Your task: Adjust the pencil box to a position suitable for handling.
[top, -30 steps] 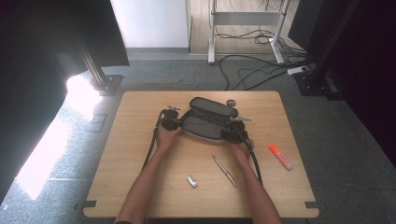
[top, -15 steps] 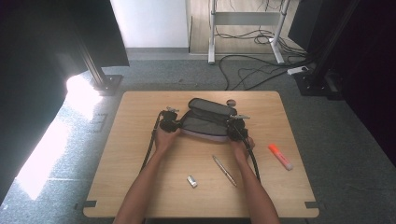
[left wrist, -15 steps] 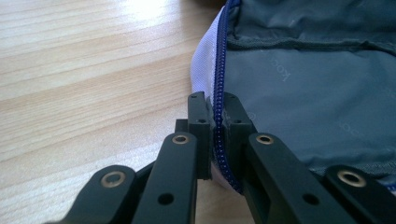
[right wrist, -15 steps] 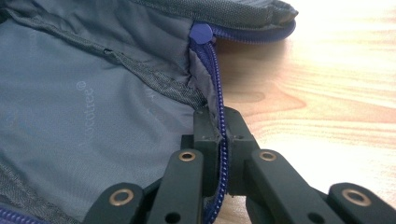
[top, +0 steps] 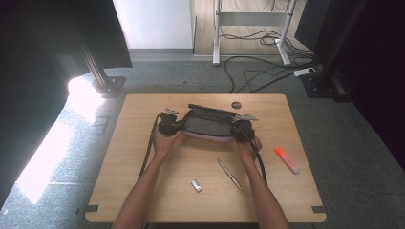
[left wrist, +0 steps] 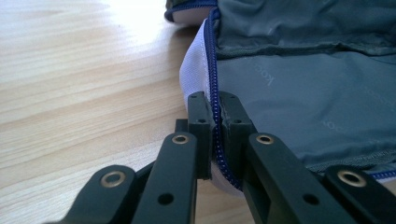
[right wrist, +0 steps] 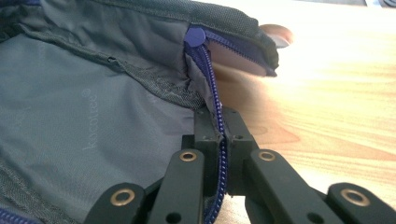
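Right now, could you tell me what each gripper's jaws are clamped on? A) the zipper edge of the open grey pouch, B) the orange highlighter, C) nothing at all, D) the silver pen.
A: the left gripper pinches the blue zipper edge of the grey pouch, and the right gripper pinches that edge at the other end, while the highlighter and pen lie apart on the table.

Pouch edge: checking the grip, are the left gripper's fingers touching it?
Touching. The left gripper view shows the fingers clamped on the pouch along its blue zipper edge.
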The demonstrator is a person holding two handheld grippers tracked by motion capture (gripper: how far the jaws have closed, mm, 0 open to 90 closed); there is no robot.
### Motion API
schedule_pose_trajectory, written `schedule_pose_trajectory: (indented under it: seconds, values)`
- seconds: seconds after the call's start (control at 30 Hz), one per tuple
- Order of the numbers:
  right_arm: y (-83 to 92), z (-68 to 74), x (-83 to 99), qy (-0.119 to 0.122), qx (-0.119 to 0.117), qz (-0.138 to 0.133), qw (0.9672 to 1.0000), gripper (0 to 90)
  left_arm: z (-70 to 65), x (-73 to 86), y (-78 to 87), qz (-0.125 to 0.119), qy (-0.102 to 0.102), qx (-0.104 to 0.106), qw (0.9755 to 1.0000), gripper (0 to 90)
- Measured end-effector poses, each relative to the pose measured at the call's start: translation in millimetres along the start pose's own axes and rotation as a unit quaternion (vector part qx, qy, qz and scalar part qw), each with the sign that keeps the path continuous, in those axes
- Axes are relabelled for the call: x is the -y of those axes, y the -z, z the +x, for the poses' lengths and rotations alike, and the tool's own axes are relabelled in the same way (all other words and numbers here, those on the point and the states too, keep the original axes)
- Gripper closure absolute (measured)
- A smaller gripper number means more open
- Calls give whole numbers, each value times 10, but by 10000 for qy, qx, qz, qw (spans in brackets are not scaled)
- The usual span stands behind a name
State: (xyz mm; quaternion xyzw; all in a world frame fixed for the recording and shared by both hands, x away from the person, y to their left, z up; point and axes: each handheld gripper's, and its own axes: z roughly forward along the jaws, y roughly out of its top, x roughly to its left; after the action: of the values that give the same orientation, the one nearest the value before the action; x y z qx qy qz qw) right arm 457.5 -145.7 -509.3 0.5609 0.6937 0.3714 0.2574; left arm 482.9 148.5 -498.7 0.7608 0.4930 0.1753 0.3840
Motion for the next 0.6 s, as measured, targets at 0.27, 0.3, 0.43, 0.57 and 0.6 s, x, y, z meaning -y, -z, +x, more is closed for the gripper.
schedule_pose_trajectory:
  seconds: [0.27, 0.3, 0.43, 0.57, 0.6]
  values:
    - [136, 32, -40, 209, -109, -173, 9996, 863, -59, 44, 215, -151, -54, 63, 9999, 850]
    - [136, 32, -40, 209, -109, -173, 9996, 863, -59, 44, 215, -151, -54, 63, 9999, 849]
    - [209, 60, -48, 340, -158, -231, 9990, 862, -93, 86, 314, -191, -85, 71, 9998, 847]
    - [232, 74, -45, 390, -197, -266, 9987, 863, -115, 124, 392, -222, -110, 81, 9997, 845]
    - [244, 83, -42, 407, -232, -286, 9985, 863, -122, 137, 412, -232, -106, 86, 9996, 845]
